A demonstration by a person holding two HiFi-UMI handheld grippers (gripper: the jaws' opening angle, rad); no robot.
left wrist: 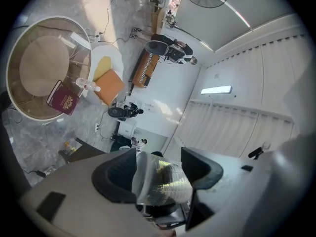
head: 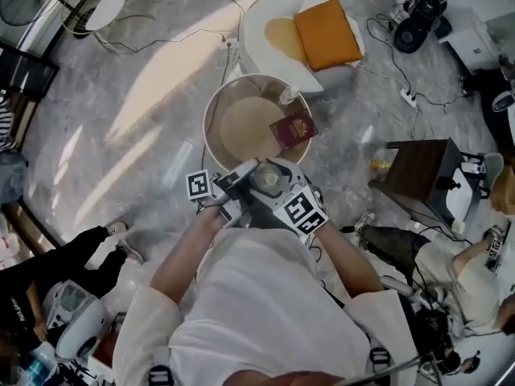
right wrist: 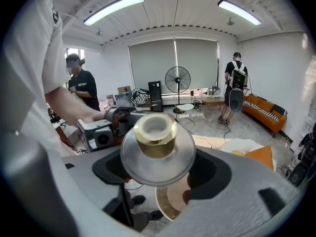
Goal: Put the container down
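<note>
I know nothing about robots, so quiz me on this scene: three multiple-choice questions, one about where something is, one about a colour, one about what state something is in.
1. Where does the red booklet lie?
A on the round table
B on the floor
C on a shelf

2. What colour is the cushion on the white chair?
A blue
B orange
C green

3. The container is
A standing on the table
B lying on the floor
C gripped by the left gripper and right gripper

1 A: it rests on the tabletop near the rim.
2 B: the head view shows it orange.
3 C: both gripper views show it between the jaws.
</note>
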